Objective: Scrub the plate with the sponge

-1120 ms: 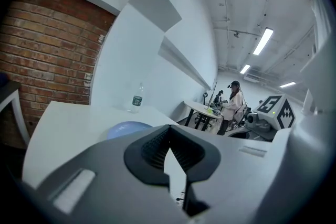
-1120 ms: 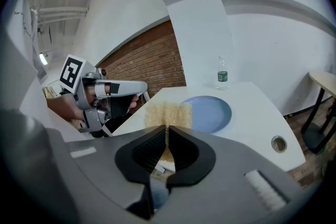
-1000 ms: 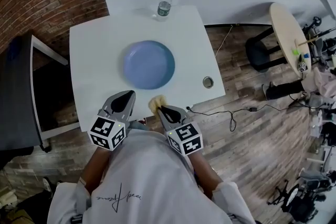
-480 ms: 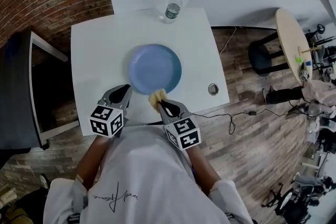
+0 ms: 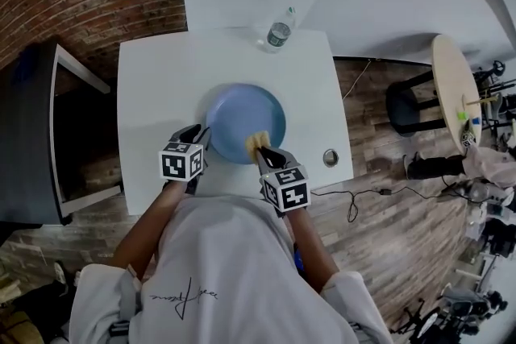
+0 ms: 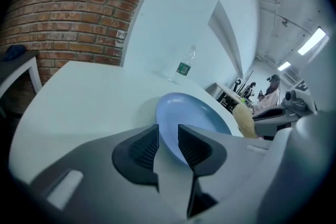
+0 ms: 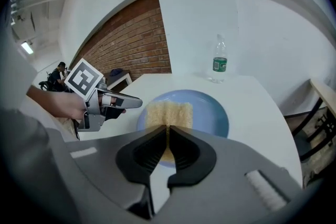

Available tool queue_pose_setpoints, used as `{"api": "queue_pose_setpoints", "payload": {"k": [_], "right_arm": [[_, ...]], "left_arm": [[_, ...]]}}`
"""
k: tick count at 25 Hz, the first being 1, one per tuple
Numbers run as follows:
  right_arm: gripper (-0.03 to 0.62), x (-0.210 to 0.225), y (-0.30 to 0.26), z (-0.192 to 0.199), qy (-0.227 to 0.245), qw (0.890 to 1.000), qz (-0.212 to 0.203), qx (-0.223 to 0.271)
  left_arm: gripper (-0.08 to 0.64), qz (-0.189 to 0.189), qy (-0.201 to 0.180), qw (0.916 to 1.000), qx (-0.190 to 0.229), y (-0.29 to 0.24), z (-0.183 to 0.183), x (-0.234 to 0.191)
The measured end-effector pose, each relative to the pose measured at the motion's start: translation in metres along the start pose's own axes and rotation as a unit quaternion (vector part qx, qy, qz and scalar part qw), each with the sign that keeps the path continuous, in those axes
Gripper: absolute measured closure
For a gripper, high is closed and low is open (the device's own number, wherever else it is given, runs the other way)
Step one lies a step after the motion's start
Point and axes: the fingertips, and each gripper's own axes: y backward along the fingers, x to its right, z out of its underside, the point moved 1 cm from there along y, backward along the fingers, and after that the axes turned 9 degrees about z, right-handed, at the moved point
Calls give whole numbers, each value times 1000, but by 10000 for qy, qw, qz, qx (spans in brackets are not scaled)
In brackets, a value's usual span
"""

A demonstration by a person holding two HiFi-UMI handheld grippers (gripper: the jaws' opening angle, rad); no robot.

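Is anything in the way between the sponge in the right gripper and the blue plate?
Nothing visible. The right gripper holds the sponge over the near side of the plate, bare plate around it. The left gripper, jaws opening with the plate's rim between them, sits off to the sponge's left. The bottle stands beyond the plate.

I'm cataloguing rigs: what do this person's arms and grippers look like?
Both the left gripper and right gripper are grey, tapered shells with dark ribbed pads, each carrying a white cube of black square markers. The left jaws are opening, the rim of the plate between them. White sleeves; white shirt with a script print.
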Motion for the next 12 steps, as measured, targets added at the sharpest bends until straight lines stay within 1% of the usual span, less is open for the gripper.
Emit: {"api": "queue_pose_setpoints", "payload": {"k": [3, 5, 9, 12], "right_arm": [[575, 7, -14, 9, -135, 9996, 101, -206], [575, 8, -21, 14, -143, 9994, 134, -288], [575, 4, -25, 24, -149, 9988, 125, -449], [575, -4, -29, 28, -147, 9985, 101, -518]], "left_arm": [[419, 87, 250, 9994, -221, -18, 9, -10], [419, 183, 333, 9987, -334, -29, 13, -13], [446, 242, 342, 9975, -575, -41, 25, -15], [454, 308, 357, 9968, -652, -44, 26, -18]]}}
